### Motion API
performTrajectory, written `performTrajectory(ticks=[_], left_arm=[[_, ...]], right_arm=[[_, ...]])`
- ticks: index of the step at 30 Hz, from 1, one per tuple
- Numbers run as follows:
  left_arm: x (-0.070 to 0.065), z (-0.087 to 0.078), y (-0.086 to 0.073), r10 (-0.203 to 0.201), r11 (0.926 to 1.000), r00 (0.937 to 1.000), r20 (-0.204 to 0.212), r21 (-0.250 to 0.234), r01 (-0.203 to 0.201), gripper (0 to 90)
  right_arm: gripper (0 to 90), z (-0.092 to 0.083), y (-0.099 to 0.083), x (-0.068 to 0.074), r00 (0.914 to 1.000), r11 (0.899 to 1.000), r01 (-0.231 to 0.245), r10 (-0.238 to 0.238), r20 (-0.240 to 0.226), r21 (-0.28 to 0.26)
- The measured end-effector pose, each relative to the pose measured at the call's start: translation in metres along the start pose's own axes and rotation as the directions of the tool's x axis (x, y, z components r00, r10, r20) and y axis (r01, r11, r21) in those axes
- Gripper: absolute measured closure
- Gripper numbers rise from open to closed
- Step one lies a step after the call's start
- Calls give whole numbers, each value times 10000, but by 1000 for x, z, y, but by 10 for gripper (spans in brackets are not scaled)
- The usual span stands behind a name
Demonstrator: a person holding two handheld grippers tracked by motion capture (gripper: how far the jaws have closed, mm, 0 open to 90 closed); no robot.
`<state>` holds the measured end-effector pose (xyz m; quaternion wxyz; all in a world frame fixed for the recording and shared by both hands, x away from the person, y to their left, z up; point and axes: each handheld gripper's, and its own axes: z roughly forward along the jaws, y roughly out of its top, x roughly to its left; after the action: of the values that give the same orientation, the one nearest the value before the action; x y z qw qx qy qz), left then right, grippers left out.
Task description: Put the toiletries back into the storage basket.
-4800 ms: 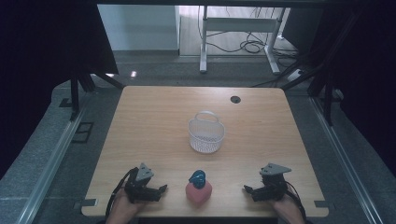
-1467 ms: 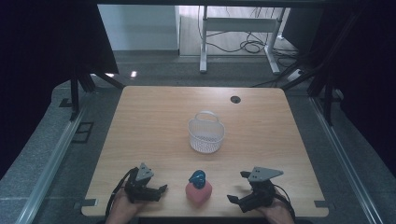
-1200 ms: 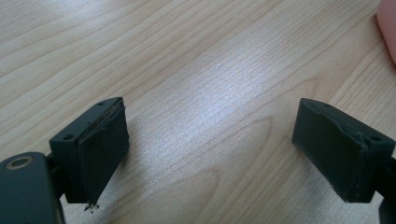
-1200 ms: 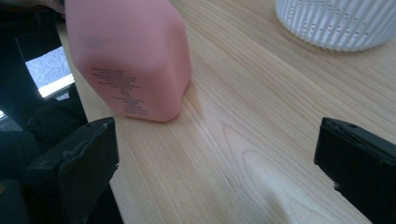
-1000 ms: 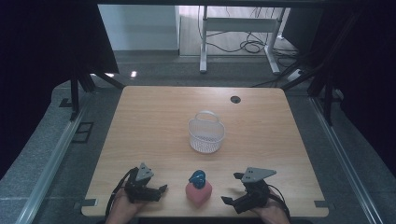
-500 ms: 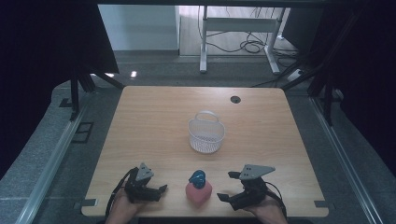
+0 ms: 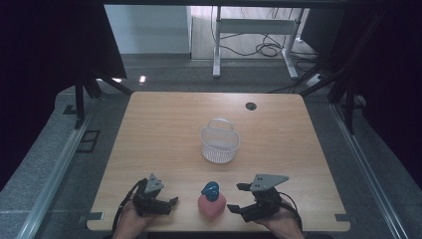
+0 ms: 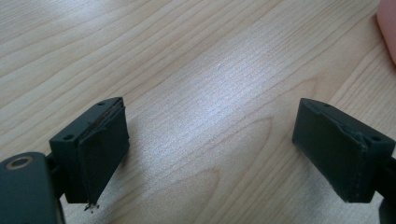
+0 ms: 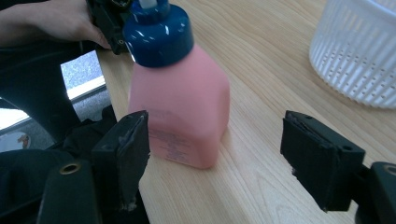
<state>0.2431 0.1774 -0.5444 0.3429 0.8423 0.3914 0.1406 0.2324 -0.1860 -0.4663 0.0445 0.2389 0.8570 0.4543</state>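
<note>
A pink plastic bottle with a blue cap [image 7: 211,200] stands upright near the front edge of the light wooden table [image 7: 164,124], between two hand-held grippers. The right gripper [image 7: 238,197] faces it, jaws spread, not touching. The left gripper [image 7: 171,203] rests nearby, jaws spread and empty. A white perforated plastic basket [image 7: 220,144] sits farther back. The bottle looks light, rigid and smooth, probably slippery; its flat-sided body seems the safest place to grip.

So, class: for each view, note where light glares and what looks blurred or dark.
High view: dark surroundings flank the lit table. Left gripper view: a pale sheen on the wood between the jaws of the left gripper. Right gripper view: the pink bottle is sharp, the white basket slightly soft.
</note>
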Motion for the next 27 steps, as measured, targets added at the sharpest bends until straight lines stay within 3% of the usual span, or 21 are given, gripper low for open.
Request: performTrajectory(ticks=[11, 27], left_arm=[[0, 0, 0, -13, 10000, 10000, 2, -22, 13, 104], [0, 0, 0, 8, 10000, 10000, 4, 18, -8, 104]], right_arm=[[319, 6, 15, 10, 9981, 9986, 535, -533, -315, 58], [441, 14, 36, 14, 9945, 9982, 521, -544, -892, -281]])
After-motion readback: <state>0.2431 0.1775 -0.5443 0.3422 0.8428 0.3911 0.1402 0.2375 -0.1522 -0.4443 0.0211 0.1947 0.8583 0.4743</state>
